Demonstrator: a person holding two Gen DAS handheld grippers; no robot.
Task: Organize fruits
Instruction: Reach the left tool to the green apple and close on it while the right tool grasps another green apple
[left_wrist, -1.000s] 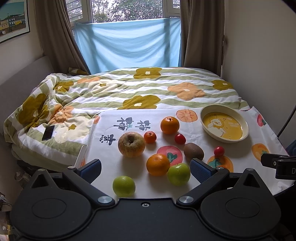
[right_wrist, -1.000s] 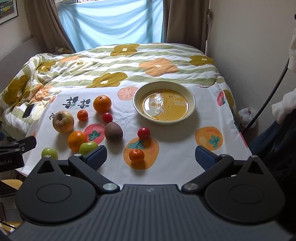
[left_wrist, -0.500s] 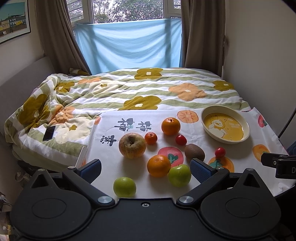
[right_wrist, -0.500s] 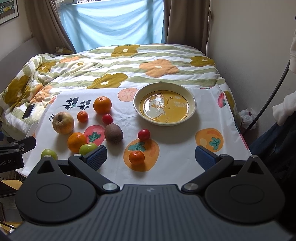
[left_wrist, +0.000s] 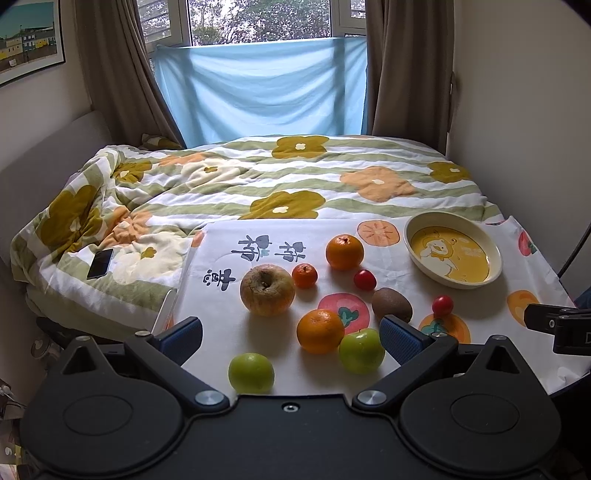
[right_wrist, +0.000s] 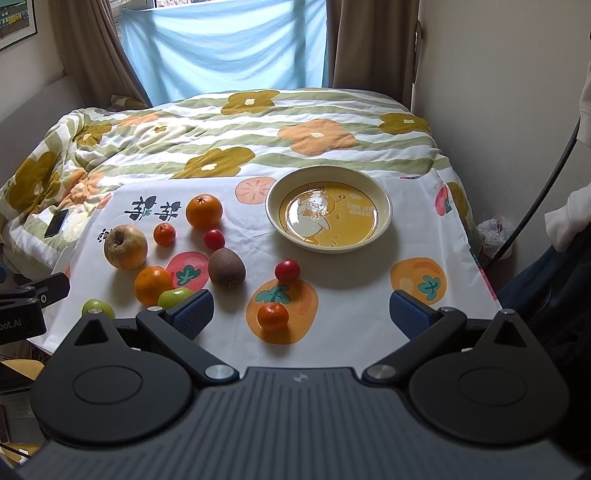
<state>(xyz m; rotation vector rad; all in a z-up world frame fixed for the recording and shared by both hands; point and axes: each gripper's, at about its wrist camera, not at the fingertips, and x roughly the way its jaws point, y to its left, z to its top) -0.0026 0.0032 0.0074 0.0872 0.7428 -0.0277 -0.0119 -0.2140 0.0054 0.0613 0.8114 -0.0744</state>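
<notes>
1. Right wrist view: small tangerine (right_wrist: 273, 316) lies at lower centre, between the right gripper (right_wrist: 301, 314) fingers, untouched; plate (right_wrist: 380, 201) sits upper right.
2. Both grippers, left gripper (left_wrist: 291, 338) included, gape wide, holding nothing.

1. Soft daylight enters through the window (left_wrist: 258, 18) at the far end of the room, filtered by a blue cloth (left_wrist: 262, 88) hung across it.
2. The fruit cloth (right_wrist: 351, 295) is evenly and brightly lit; fruits cast short, soft shadows toward the cameras.
3. A white glare patch sits on the glazed inside of the bowl (right_wrist: 382, 206) in the right wrist view.
4. Both fisheye views bend walls and curtains (left_wrist: 406, 66) outward, with dark vignetting in the corners.
5. Focus is sharp throughout, with no motion blur.
</notes>
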